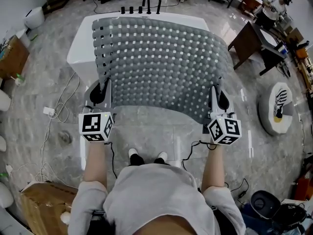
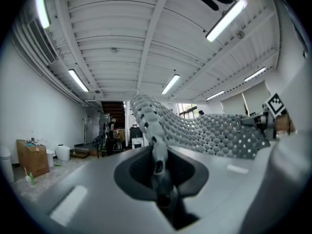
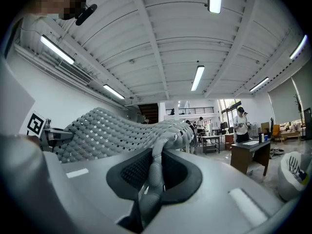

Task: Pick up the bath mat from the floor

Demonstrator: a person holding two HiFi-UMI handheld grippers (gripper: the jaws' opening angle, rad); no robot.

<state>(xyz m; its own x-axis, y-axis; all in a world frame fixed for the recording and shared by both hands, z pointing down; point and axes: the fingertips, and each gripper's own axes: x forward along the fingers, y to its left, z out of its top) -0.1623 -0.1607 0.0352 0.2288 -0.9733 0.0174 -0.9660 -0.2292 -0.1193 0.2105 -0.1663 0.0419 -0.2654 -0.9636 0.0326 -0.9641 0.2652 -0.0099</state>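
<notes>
Left gripper (image 1: 101,94) is clamped on the near left corner of the grey perforated rubber bath mat (image 1: 161,62). Its own view shows the jaws nearly together, with the mat's edge pinched between the pads. Right gripper (image 1: 218,99) is likewise closed on the near right corner, the edge folded up between its jaws. Holding the two corners well apart appears intended to keep the sheet spread out, since a limp, holed mat would otherwise bunch.

Ahead of both sets of jaws the mat rises in a hump, then falls away forward. It covers most of the white rectangular bathtub (image 1: 78,43) standing beyond the tips. The mat is clear of the grey marbled stone floor (image 1: 161,129) below the grippers. Whether its far edge rests on the tub rim cannot be determined.

Both grippers point level and roughly parallel, one at each side of the mat's near edge. The person's forearms (image 1: 95,160) extend straight forward behind them, with the elbows close to the body.

Judgement: the pick-up is essentially accomplished, and both grips look secure.
</notes>
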